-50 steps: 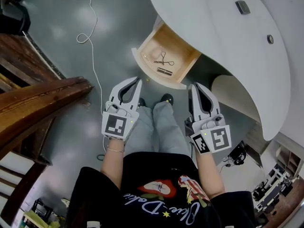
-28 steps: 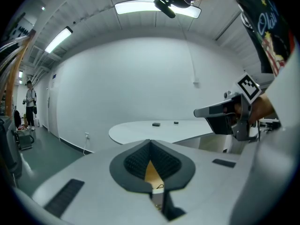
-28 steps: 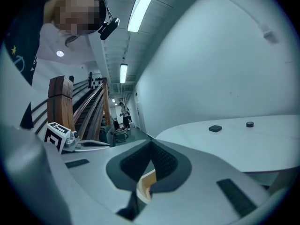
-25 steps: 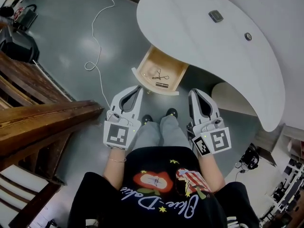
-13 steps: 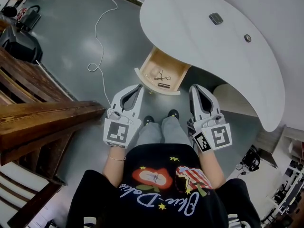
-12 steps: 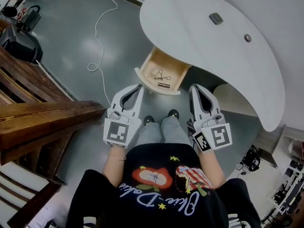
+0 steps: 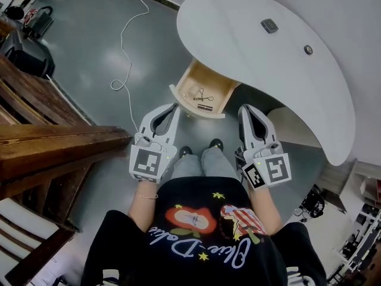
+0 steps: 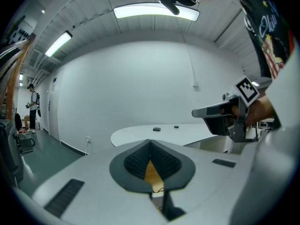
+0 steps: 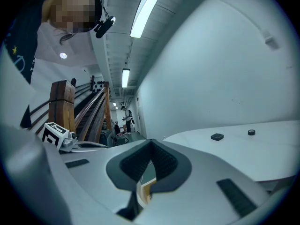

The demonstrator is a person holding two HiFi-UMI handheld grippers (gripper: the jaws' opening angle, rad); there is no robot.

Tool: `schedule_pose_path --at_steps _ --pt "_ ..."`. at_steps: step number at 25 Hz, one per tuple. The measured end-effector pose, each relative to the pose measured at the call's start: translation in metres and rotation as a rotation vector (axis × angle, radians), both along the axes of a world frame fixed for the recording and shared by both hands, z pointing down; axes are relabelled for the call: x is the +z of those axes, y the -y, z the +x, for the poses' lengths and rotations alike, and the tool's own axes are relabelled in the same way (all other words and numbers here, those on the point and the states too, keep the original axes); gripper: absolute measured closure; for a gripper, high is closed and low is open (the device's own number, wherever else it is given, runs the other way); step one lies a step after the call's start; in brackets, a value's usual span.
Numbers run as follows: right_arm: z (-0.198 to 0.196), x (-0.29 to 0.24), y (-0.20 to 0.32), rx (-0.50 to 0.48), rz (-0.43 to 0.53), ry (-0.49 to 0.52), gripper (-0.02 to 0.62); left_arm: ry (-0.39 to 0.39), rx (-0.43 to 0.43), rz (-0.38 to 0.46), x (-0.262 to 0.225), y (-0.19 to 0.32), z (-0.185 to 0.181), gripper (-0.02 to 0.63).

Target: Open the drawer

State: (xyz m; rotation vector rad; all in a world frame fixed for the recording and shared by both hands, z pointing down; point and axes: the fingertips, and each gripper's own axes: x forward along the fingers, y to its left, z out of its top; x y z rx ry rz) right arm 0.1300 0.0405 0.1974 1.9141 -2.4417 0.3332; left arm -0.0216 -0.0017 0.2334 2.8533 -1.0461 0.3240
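Observation:
The wooden drawer (image 7: 202, 94) stands pulled out from under the white curved table (image 7: 262, 58). Inside it lie a small wire scissor-like tool (image 7: 202, 94) and a small dark item (image 7: 204, 107). My left gripper (image 7: 173, 106) hangs just short of the drawer's front, to its left, with its jaws shut and nothing in them. My right gripper (image 7: 244, 108) is level with it on the right, also shut and holding nothing. In the left gripper view the closed pads (image 8: 140, 163) meet, and the drawer's wood (image 8: 153, 172) shows in the slit below them. The right gripper (image 8: 220, 112) shows there too.
A white cable (image 7: 125, 52) snakes over the grey floor to the left of the drawer. Wooden stair rails (image 7: 53, 154) fill the left side. Two small dark objects (image 7: 269, 25) (image 7: 308, 50) sit on the table top. The person's shoes (image 7: 199, 148) stand between the grippers.
Two seconds ago the drawer looked larger and closer; the person has since drawn back a little. Both grippers stay shut and side by side, hardly moving over the last second.

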Motion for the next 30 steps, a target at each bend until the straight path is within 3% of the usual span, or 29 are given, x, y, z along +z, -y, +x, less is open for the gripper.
schedule_pose_path --at_steps 30 --pt "-0.01 -0.005 -0.011 -0.008 -0.003 -0.012 0.6 -0.02 -0.025 0.008 -0.007 -0.002 -0.016 0.601"
